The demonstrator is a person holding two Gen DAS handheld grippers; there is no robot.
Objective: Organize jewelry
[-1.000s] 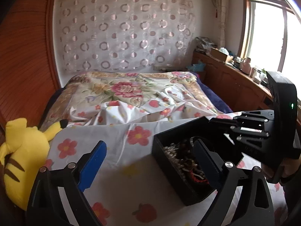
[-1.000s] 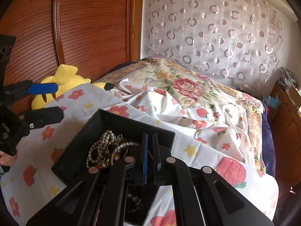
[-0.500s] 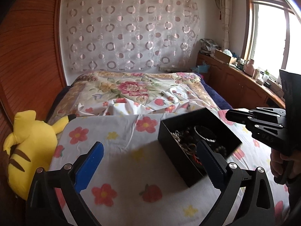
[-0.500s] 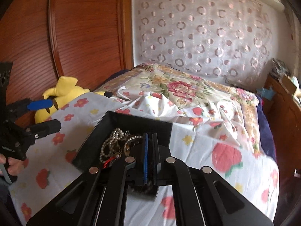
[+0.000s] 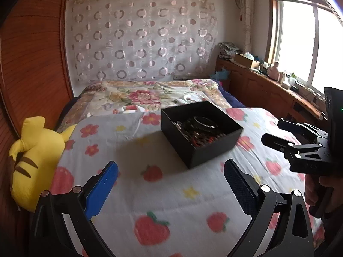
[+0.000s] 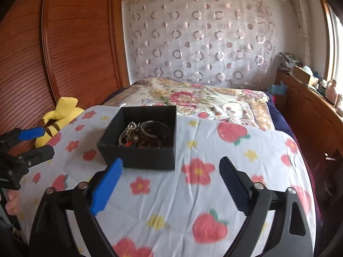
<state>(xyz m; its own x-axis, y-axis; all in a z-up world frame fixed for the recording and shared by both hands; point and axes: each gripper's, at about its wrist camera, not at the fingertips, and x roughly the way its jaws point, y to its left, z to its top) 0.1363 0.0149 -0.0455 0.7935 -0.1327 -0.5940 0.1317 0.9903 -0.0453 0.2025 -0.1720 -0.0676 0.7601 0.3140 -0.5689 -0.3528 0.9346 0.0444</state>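
A black open box (image 5: 216,144) stands on the flower-print sheet (image 5: 171,194) of the bed. It holds tangled jewelry: a bead chain (image 6: 128,131), a dark bangle (image 6: 155,128) and several small pieces. The box also shows in the right wrist view (image 6: 139,156). My left gripper (image 5: 171,175) is open and empty, pulled back in front of the box. My right gripper (image 6: 171,171) is open and empty, just short of the box's near wall. The right gripper shows at the right edge of the left wrist view (image 5: 278,132).
A yellow plush toy (image 5: 34,150) lies at the bed's left edge against the wooden wardrobe (image 6: 53,53). A floral quilt (image 5: 150,94) covers the far half of the bed. A wooden sideboard (image 5: 268,90) with clutter runs under the window on the right.
My right gripper was shut over the box; it has opened and drawn back. Both grippers have moved back from the box, which now stands free on the sheet.
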